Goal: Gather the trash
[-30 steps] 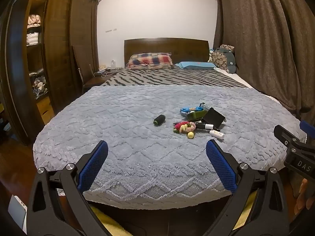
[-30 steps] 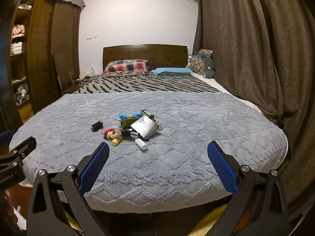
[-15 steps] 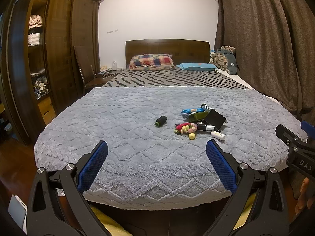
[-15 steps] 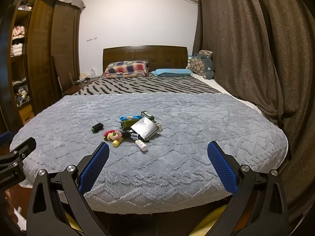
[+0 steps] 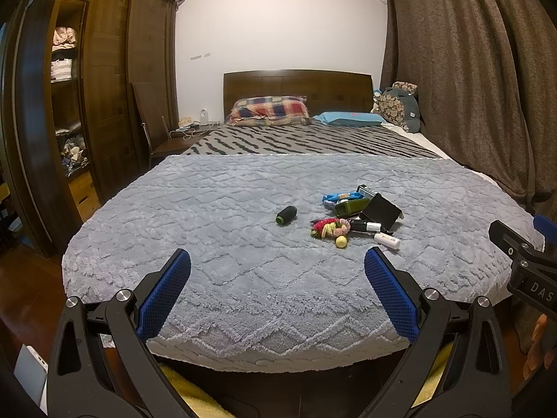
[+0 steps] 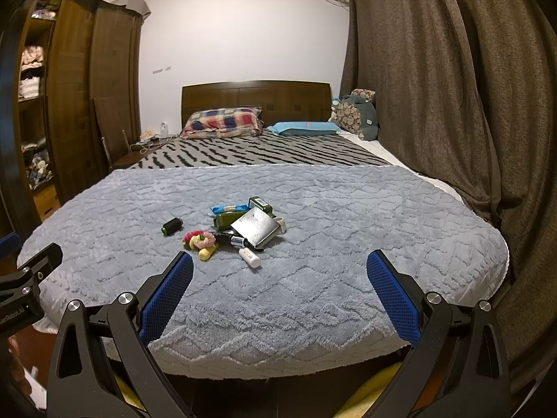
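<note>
A small pile of trash (image 5: 355, 214) lies on the grey blanket (image 5: 226, 244) of the bed, right of its middle: a blue wrapper, a green bottle, a black box, a white tube (image 6: 250, 257) and coloured hair ties. A dark spool (image 5: 286, 215) lies apart on the left, its long axis running near-left to far-right. The left gripper (image 5: 277, 289) and right gripper (image 6: 279, 291) both hover at the near edge, fingers wide apart, holding nothing.
</note>
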### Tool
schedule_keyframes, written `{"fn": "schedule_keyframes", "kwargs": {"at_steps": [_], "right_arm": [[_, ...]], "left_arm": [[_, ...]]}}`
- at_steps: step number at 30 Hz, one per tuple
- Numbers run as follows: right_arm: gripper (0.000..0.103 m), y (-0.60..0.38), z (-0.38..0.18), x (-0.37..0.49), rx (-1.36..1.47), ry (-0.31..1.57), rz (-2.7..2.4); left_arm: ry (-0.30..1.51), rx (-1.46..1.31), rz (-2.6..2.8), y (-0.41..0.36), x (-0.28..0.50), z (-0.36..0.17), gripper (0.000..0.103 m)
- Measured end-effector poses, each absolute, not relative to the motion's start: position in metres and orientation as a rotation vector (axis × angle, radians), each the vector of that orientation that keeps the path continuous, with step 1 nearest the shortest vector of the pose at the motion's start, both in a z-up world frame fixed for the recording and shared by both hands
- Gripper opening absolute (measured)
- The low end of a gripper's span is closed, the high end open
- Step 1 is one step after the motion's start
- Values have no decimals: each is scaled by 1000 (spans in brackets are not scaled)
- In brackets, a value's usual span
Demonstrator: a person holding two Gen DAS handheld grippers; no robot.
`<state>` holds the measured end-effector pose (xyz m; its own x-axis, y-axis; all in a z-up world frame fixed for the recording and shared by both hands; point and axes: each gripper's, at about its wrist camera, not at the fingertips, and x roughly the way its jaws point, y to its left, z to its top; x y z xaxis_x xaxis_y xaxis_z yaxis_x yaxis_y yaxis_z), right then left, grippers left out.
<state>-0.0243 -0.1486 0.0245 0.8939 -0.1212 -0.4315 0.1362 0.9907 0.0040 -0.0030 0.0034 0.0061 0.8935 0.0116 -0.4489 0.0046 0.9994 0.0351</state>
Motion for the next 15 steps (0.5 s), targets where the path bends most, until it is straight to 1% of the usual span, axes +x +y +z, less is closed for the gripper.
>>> {"fn": "schedule_keyframes", "kwargs": {"at_steps": [15], "right_arm": [[100, -146, 24, -24, 35, 445, -132]], "left_arm": [[462, 35, 4, 4, -3, 6, 95]]}}
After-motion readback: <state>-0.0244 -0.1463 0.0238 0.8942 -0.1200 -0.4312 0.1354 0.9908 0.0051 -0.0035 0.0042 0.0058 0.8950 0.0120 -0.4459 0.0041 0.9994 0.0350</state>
